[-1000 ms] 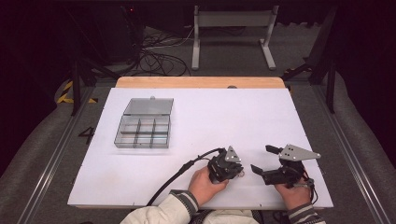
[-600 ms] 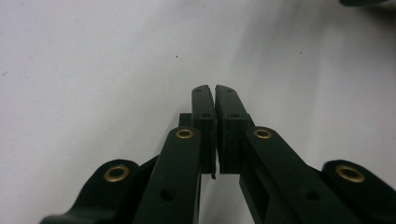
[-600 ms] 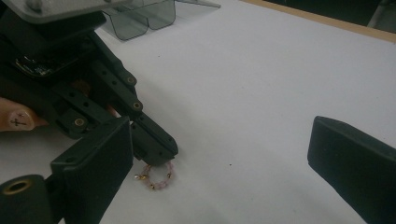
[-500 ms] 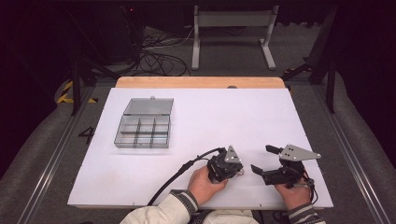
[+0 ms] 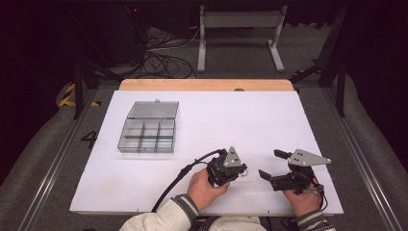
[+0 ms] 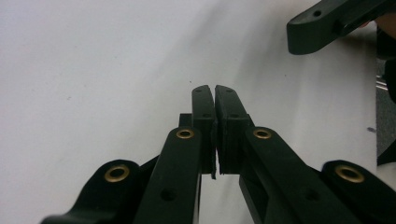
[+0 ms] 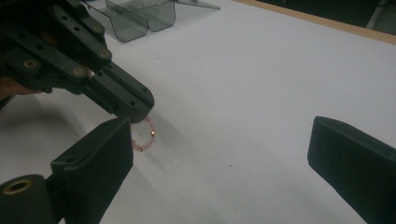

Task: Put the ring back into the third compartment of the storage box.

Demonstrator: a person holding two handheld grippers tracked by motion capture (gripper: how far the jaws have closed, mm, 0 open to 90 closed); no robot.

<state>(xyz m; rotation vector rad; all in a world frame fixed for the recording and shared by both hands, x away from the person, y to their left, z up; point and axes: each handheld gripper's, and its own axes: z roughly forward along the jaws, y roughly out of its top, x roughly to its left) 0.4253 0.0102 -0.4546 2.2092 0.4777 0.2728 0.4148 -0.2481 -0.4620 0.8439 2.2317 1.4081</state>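
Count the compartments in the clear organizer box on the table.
6 can be seen in the clear organizer box: three side by side in the far row next to the open lid, three in the near row; the tinted walls could hide finer dividers.

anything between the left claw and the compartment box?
Nothing. In the high view, bare white table separates the left claw from the compartment box.

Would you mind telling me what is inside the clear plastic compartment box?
The clear plastic compartment box, lid open, shows dividers and apparently bare compartments from the high view; anything tiny inside is too small to tell.
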